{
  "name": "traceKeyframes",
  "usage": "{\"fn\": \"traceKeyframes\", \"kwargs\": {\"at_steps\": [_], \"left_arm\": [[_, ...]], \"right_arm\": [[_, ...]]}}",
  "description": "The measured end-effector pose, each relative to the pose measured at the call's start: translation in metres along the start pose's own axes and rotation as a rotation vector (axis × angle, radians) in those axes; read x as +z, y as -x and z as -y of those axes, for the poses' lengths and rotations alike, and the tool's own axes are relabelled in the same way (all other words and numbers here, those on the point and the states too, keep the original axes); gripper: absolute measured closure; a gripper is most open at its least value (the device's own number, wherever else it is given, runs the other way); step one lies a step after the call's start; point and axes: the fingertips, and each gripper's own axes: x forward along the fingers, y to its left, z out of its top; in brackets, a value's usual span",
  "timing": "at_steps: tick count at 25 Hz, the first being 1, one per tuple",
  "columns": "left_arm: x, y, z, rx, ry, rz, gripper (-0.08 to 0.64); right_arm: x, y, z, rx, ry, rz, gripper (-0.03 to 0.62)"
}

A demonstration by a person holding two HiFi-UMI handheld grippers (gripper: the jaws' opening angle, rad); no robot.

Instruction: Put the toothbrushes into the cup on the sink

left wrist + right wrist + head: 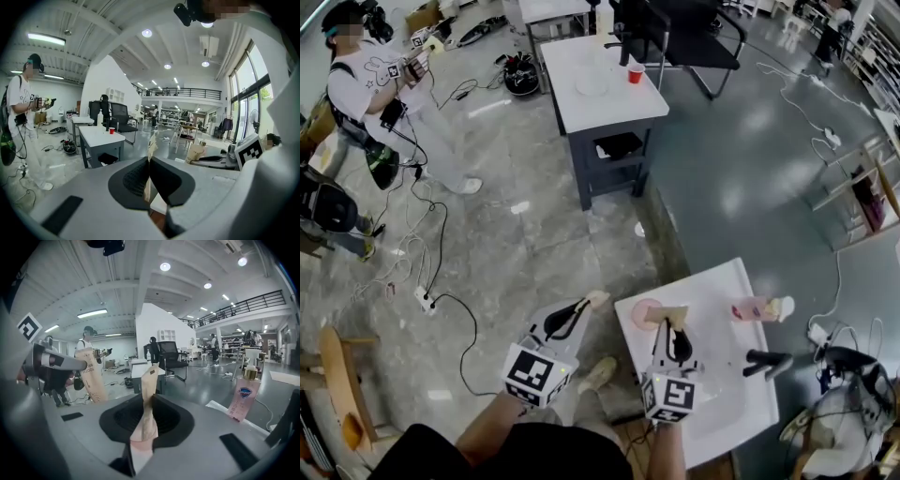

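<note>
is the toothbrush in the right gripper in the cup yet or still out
Out. The right gripper is shut on the toothbrush, and its tip stands in open air, not inside the cup.

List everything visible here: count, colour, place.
sink: 1, white, lower right
cup: 1, pink, sink's left end
bottle: 1, pink, sink's far edge
faucet: 1, black, sink's right side
table: 1, white top, across the floor
red cup: 1, red, on table
chair: 1, black, behind table
other person: 1, white shirt, far left
left toothbrush pack: 1, beige, beside sink
right toothbrush pack: 1, beige, by cup
left tool: 1, grey, shut on left pack
right tool: 1, grey, shut on right pack
</note>
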Motion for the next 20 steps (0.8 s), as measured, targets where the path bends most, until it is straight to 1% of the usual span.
{"fn": "traceKeyframes", "kwargs": {"at_steps": [11,17,20], "left_arm": [[-0.014,-0.006,-0.004,0.01,-0.003,-0.01,0.555],[-0.016,-0.007,-0.005,0.009,0.018,-0.028,0.555],[-0.016,-0.008,-0.004,0.007,0.013,-0.026,0.555]], "right_arm": [[-0.028,-0.011,0.004,0.008,-0.004,-0.042,0.535],[-0.025,-0.014,0.004,0.004,-0.011,-0.038,0.534],[-0.027,-0.013,0.004,0.003,-0.016,-0.04,0.534]]}}
